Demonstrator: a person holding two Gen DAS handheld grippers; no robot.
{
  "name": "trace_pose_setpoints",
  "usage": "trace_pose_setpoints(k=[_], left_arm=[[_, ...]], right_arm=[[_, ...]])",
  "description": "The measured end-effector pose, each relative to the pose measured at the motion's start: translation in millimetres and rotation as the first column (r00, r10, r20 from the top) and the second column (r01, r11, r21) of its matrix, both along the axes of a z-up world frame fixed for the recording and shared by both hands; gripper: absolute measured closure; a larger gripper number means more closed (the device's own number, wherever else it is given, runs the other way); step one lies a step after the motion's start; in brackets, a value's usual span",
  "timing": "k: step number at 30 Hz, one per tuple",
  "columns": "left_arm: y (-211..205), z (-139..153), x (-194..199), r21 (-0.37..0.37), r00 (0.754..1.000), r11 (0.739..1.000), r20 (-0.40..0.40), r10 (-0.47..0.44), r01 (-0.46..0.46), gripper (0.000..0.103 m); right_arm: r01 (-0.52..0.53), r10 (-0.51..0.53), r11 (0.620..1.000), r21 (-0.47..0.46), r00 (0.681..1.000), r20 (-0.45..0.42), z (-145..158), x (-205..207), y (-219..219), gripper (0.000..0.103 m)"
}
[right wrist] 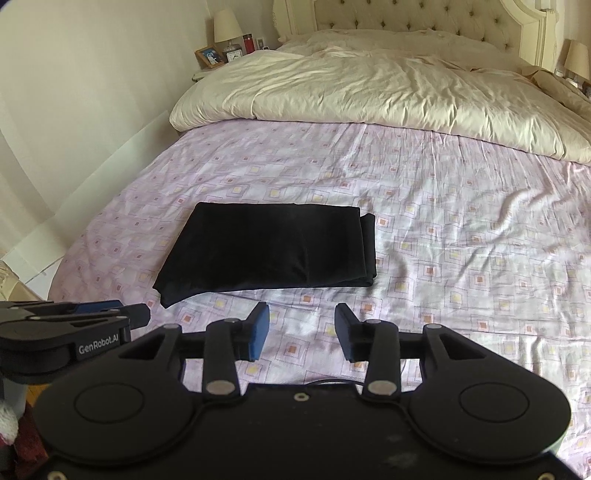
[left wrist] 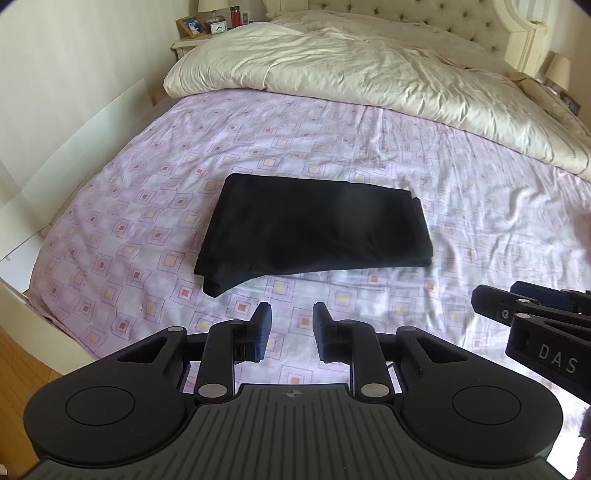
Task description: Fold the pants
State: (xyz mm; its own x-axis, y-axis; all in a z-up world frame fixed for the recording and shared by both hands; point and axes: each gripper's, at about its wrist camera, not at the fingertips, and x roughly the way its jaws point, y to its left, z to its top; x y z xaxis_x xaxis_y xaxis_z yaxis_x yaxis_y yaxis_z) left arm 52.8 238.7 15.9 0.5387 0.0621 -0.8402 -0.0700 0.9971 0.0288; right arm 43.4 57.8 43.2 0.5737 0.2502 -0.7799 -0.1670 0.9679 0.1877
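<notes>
Black pants lie folded into a flat rectangle on the lilac patterned bedsheet; they also show in the right wrist view. My left gripper is open and empty, held above the sheet just short of the pants' near edge. My right gripper is open and empty, also short of the near edge and a little right of the left one. The right gripper shows at the right edge of the left wrist view. The left gripper shows at the left edge of the right wrist view.
A crumpled cream duvet covers the far half of the bed. A tufted headboard stands behind it. A nightstand with a lamp, photo frame and clock is at the far left. A wall runs along the left; wood floor shows lower left.
</notes>
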Motion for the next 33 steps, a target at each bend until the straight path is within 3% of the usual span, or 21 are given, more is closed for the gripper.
trace_pose_setpoints(k=[8,20,23,25,30,33], left_arm=[[-7,0,-1,0.022,1.0,1.0,-0.026,-0.012,0.012,0.077],[-14,5,-4,0.055,0.999,0.998,0.016,0.028,-0.029,0.077],[-17,7,-2,0.096,0.999,0.994,0.031,0.044,-0.047,0.07],[-18,9,-2,0.116,0.998,0.992,0.052,0.048,-0.053,0.06],[-19,13,-2,0.046,0.997,0.998,0.063,0.042,-0.045,0.06],[-23,11,-2,0.052,0.998,0.998,0.057,0.041,-0.044,0.06]], right_arm=[[-0.01,0.01,1.0,0.002,1.0,0.017,4,-8,-2,0.061],[-0.006,0.005,1.0,0.003,0.999,0.031,7,-13,-8,0.061],[-0.008,0.008,1.0,0.004,0.999,0.036,8,-14,-9,0.061],[-0.01,0.01,1.0,0.005,0.999,0.037,8,-14,-10,0.061],[-0.014,0.014,1.0,0.005,0.999,0.038,9,-14,-12,0.061],[-0.012,0.012,1.0,0.005,0.999,0.038,9,-14,-12,0.061]])
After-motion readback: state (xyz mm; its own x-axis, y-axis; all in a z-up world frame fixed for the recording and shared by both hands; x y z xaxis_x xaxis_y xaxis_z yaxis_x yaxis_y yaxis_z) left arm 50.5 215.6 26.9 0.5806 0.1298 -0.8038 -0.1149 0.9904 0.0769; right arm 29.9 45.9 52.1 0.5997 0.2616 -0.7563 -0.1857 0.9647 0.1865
